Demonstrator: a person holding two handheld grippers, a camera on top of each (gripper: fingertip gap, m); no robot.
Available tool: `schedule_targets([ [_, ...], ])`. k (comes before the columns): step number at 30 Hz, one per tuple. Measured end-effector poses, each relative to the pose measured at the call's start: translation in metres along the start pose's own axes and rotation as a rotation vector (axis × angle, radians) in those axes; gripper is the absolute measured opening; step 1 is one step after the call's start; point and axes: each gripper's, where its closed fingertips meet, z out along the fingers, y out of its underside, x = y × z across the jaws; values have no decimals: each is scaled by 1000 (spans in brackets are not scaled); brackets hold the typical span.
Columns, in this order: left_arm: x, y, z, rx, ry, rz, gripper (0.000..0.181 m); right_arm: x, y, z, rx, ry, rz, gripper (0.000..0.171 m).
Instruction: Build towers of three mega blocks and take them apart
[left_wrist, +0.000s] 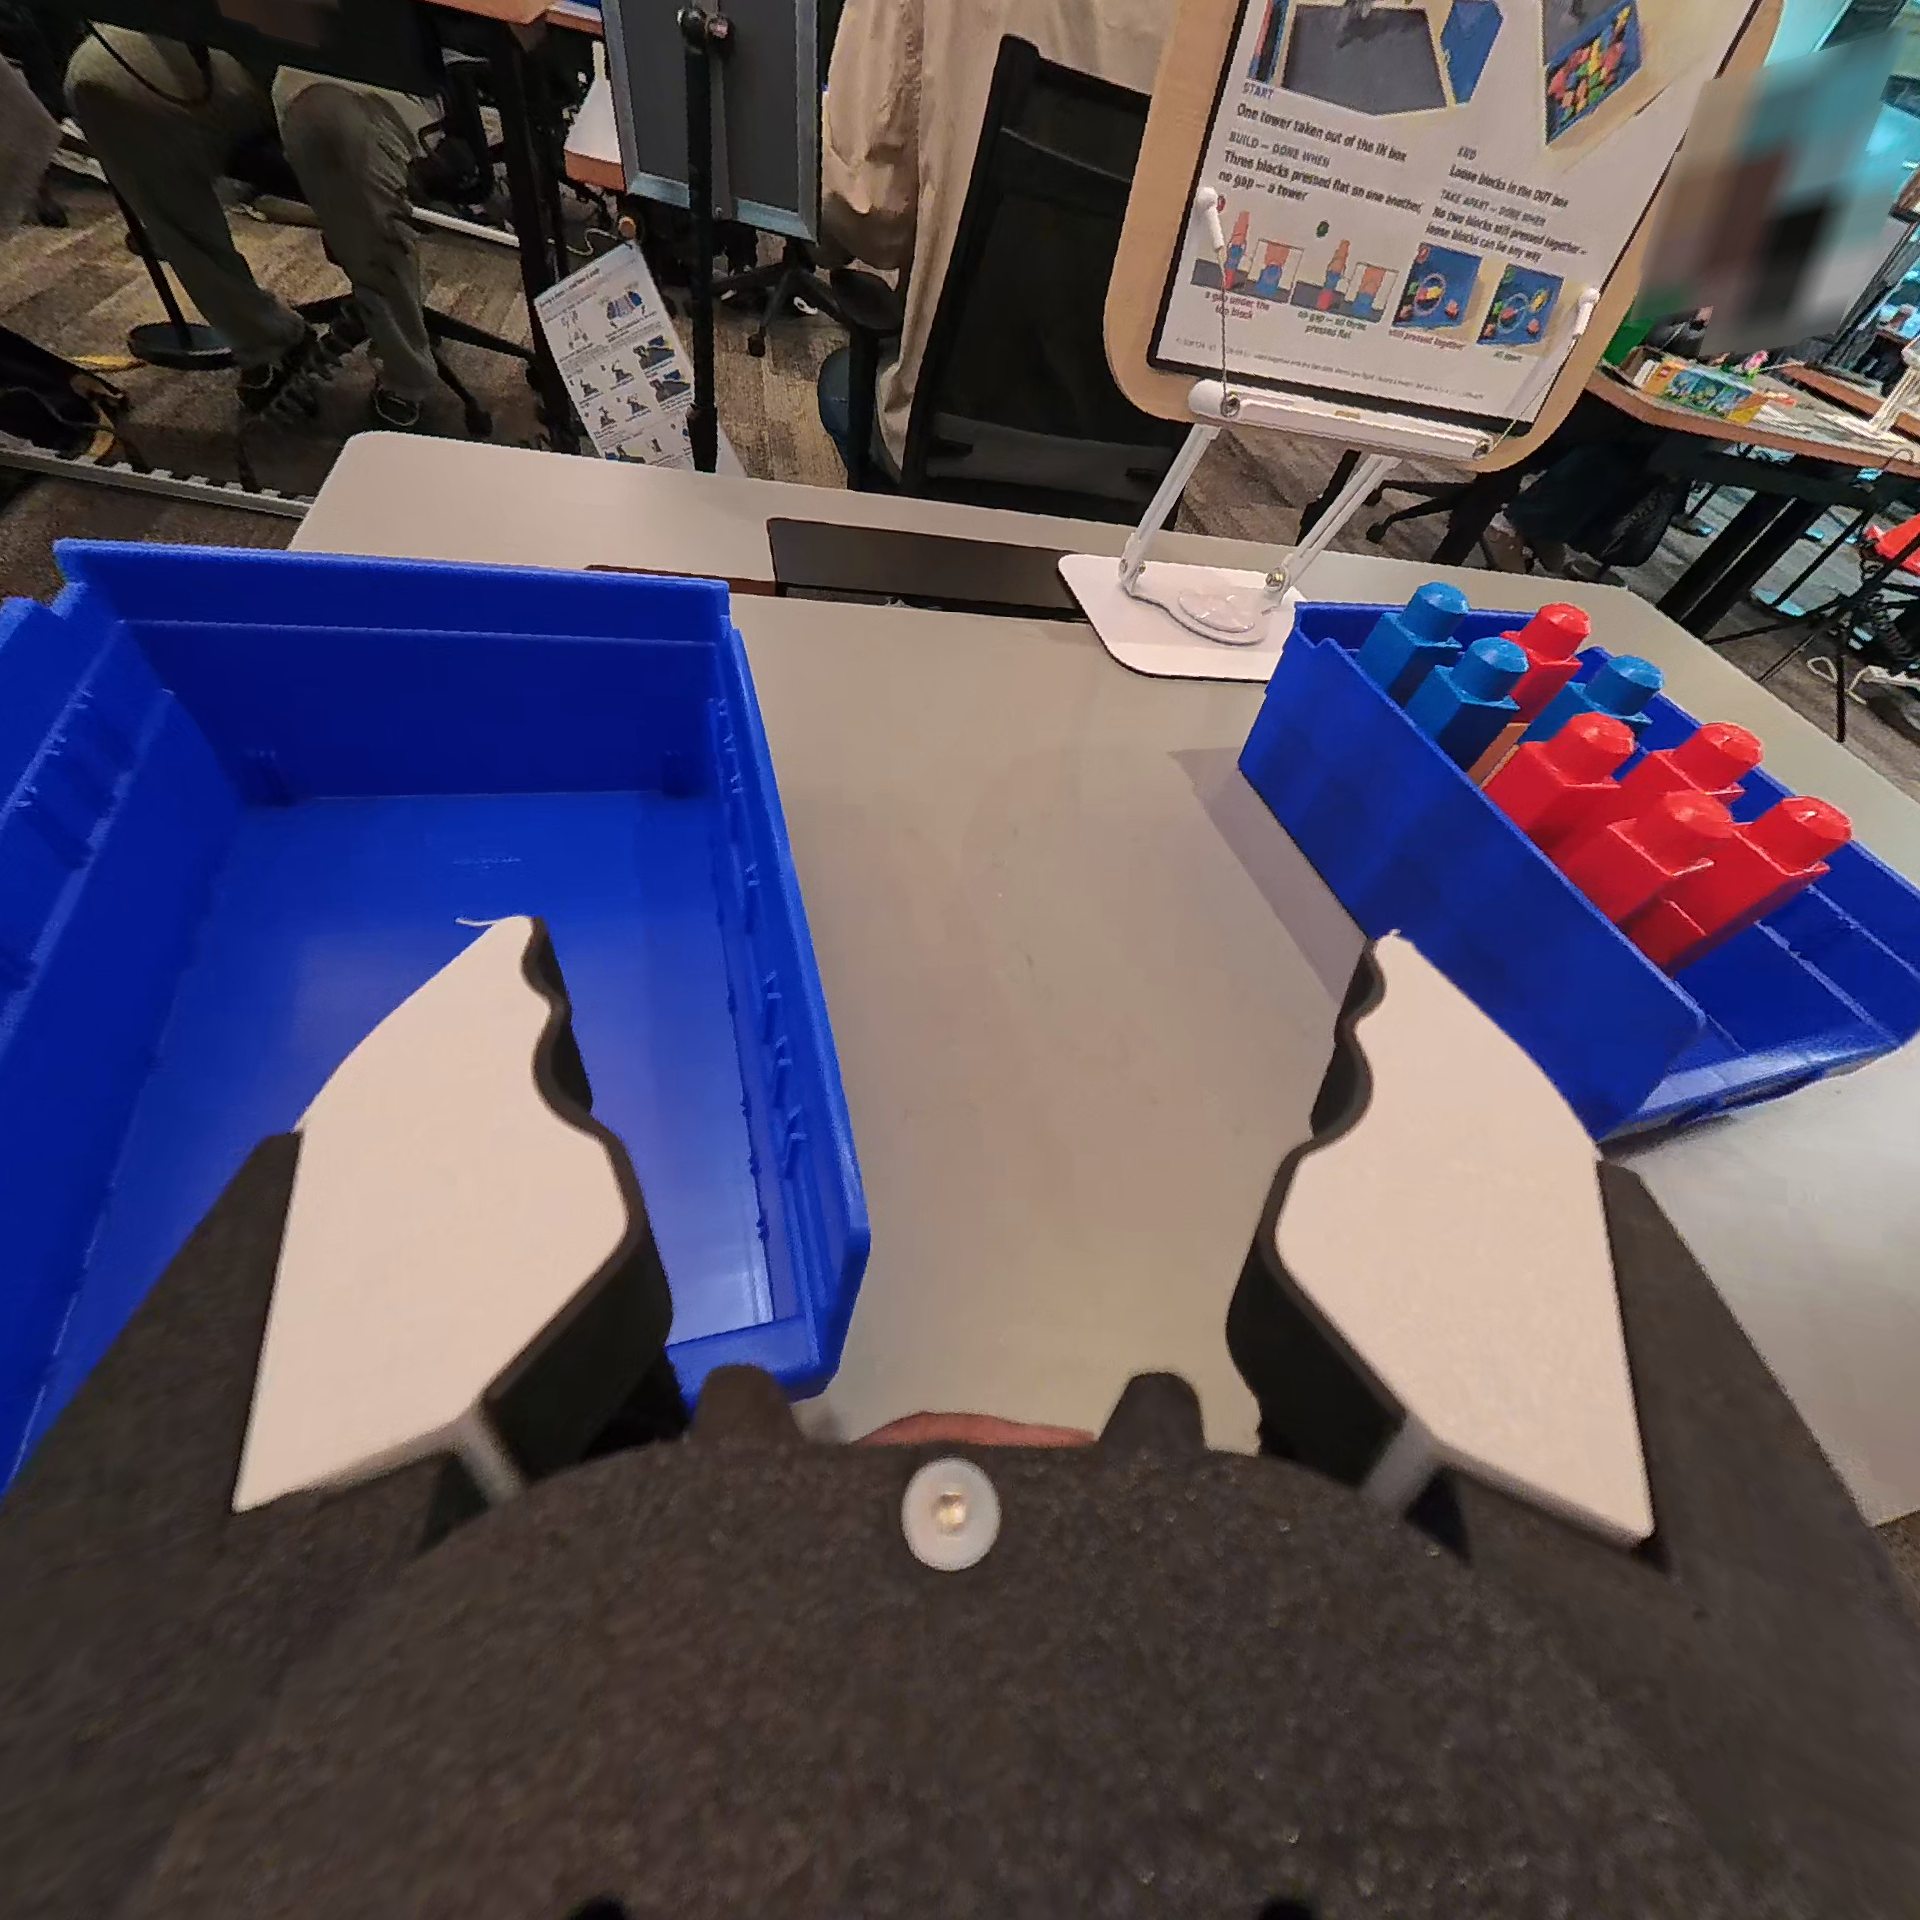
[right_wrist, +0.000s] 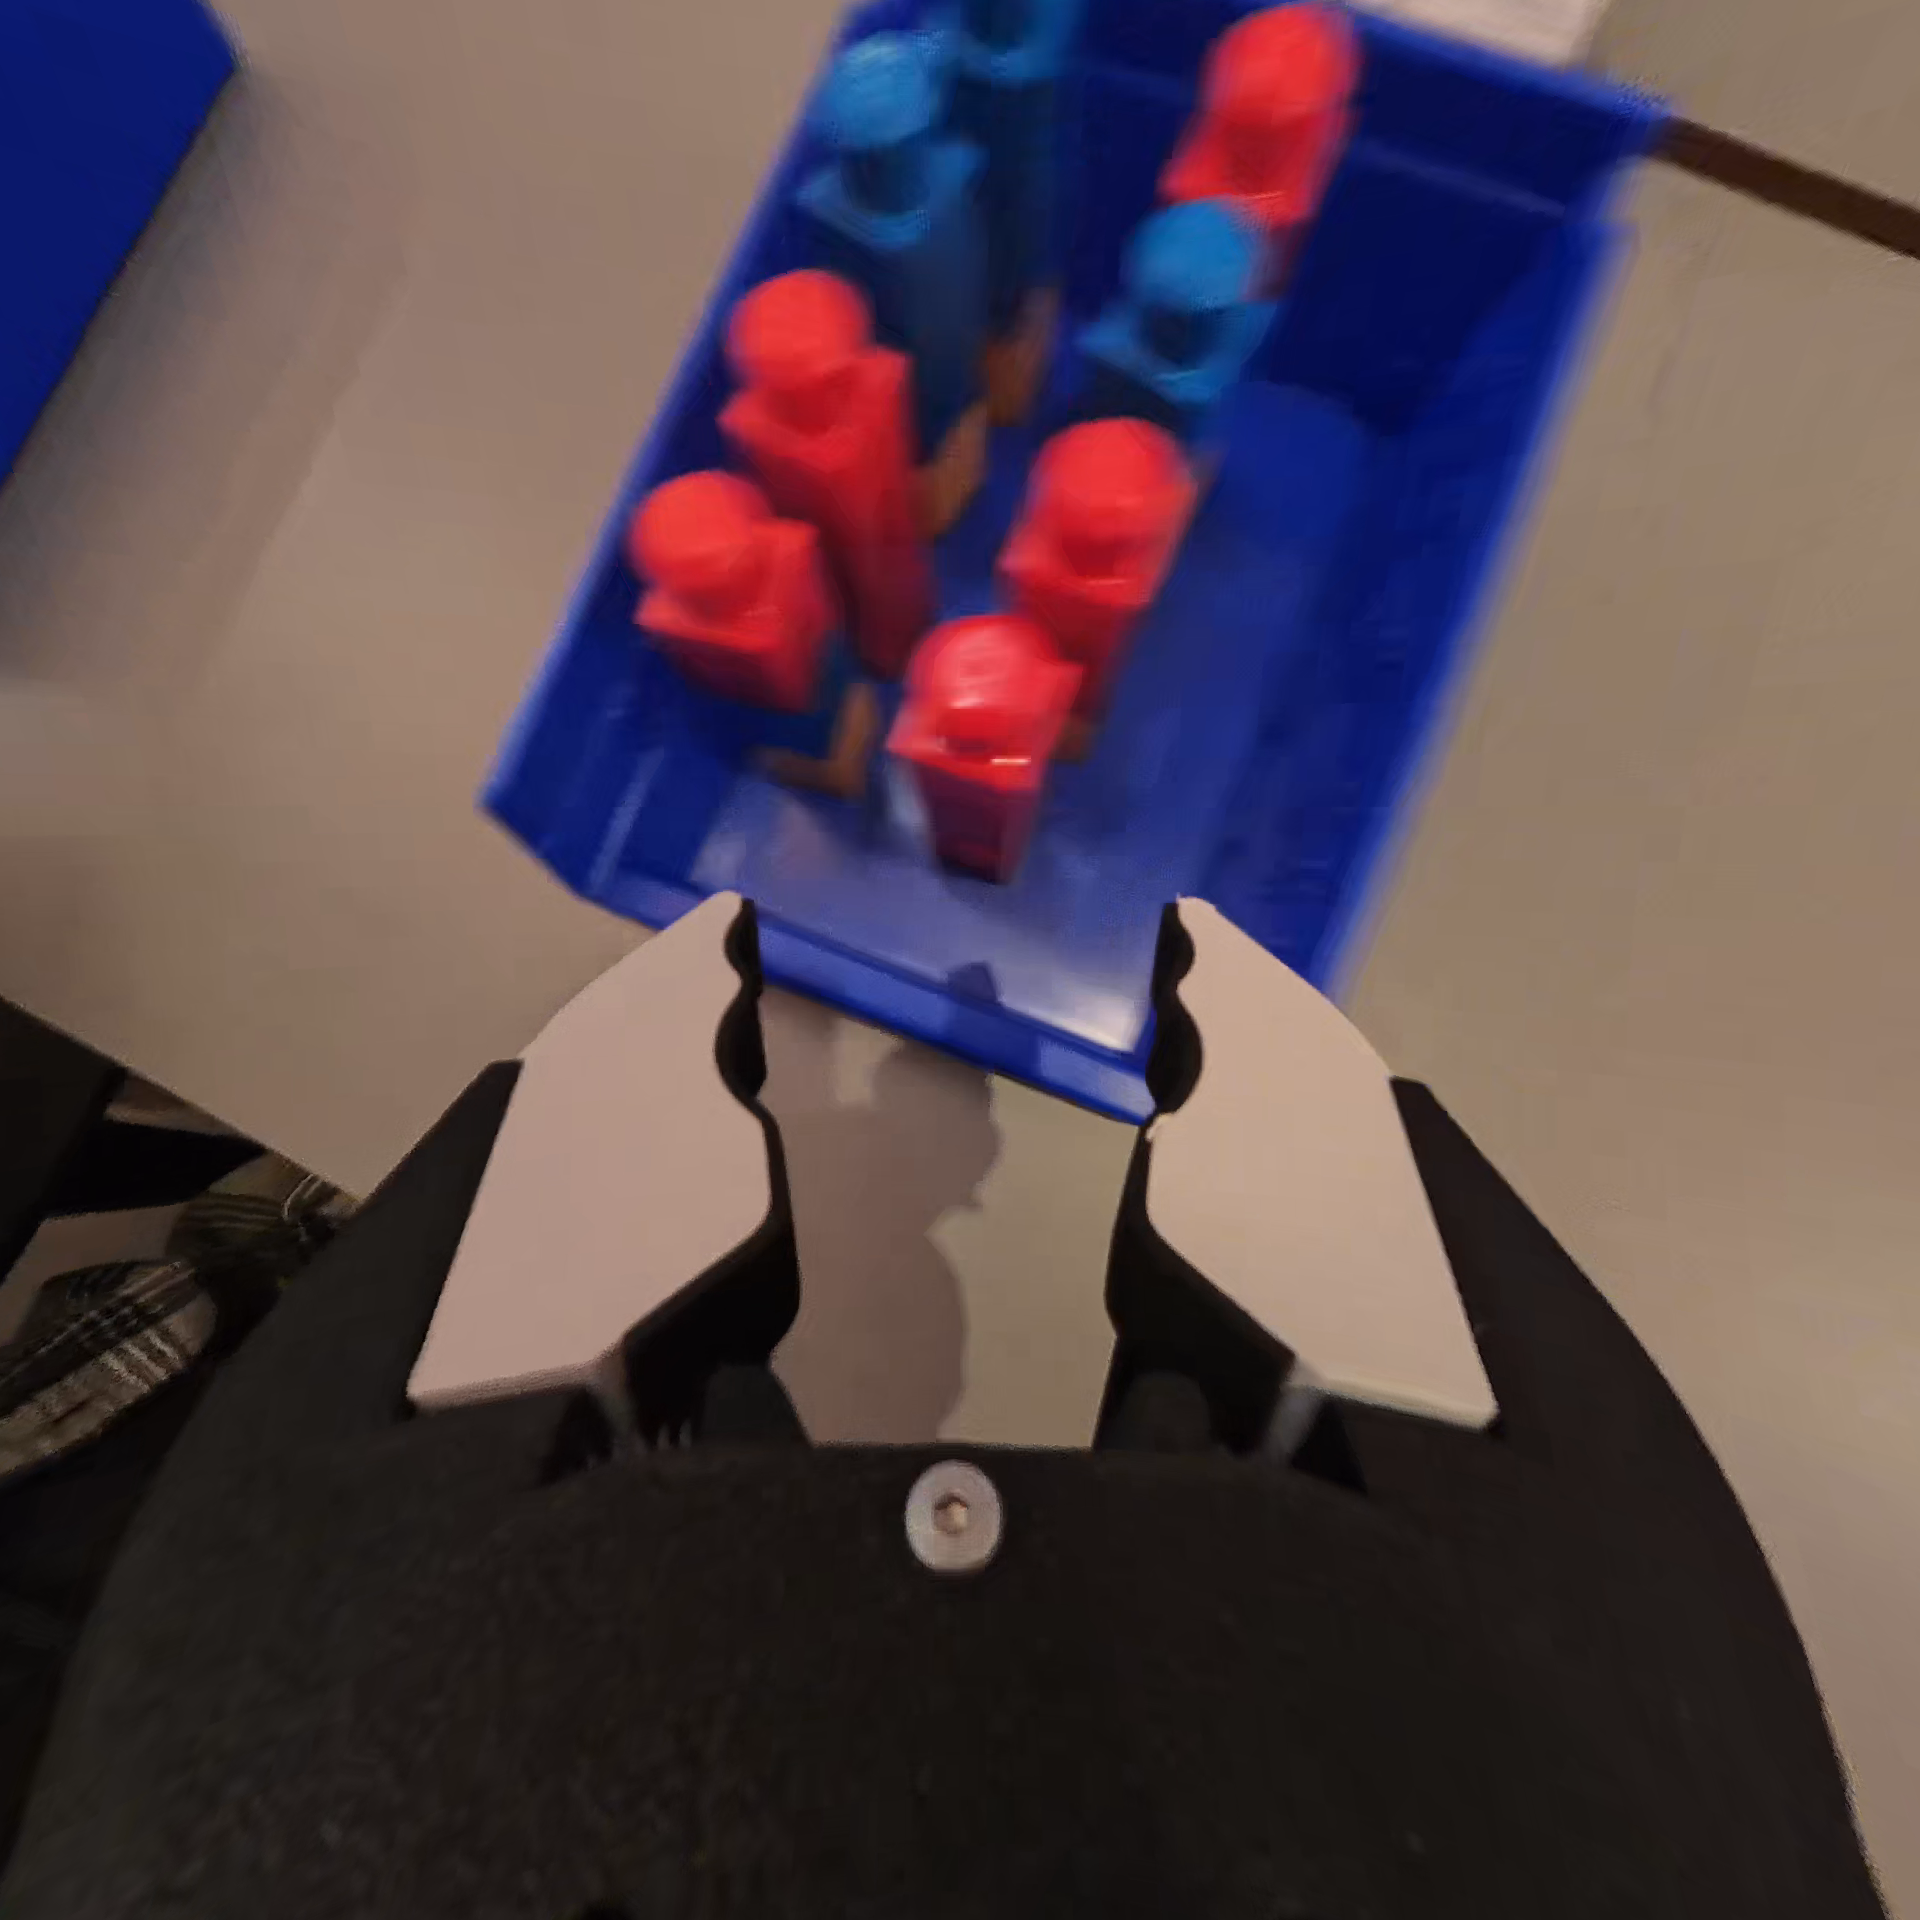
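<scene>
Left wrist view: left tongs (left_wrist: 951, 935) gaped wide, holding nothing, over grey bench (left_wrist: 997, 935). Two blue bins: empty bin (left_wrist: 790, 1039) to the left, bin of towers (left_wrist: 1455, 894) ahead-right, well apart.

Right wrist view, blurred: right tongs (right_wrist: 956, 914) partly spread, empty, above the bin's near rim; eight towers (right_wrist: 977, 727) counted, just beyond the tips.

On the table (left_wrist: 997, 831) an empty bin (left_wrist: 416, 883) stands at the left and a second bin (left_wrist: 1455, 894) stands at the right, well apart, with bare table between them. In the second bin the block towers (left_wrist: 1621, 790) stand upright in two rows, close beside each other. Behind both bins, at the far edge of the table, a stand with an instruction sheet (left_wrist: 1403, 208) rises, nearer to the right bin.
</scene>
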Motion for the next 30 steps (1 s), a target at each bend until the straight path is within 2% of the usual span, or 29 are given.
schedule_targets([
  [3, 0, 1, 2, 7, 5, -15, 136, 75, -8, -11, -38, -23, 182, 63],
  [5, 3, 1, 4, 5, 14, -21, 136, 96, -9, -1, -85, -95, 274, 60],
  [7, 7, 2, 6, -3, 17, -14, 136, 110, -4, 14, -154, -77, 283, 61],
  [10, 10, 1, 8, -10, 16, -5, 136, 110, 6, 41, -263, -92, 283, 61],
  [12, 11, 0, 7, -10, 17, -3, 136, 111, 11, 57, -309, -90, 297, 53],
  [15, 11, -1, 7, -15, 12, 6, 136, 104, 22, 75, -390, -123, 319, 31],
  [16, 11, -1, 7, -16, 12, 5, 136, 98, 24, 79, -409, -151, 318, 13],
  [17, 10, -1, 7, -15, 12, 3, 136, 95, 25, 82, -418, -157, 323, 6],
  [22, 8, 1, 8, -12, 14, -6, 135, 94, 25, 83, -438, -47, 275, 4],
  [30, 11, 4, 11, -26, 25, -3, 135, 56, 15, 93, -417, -91, 258, 5],
])
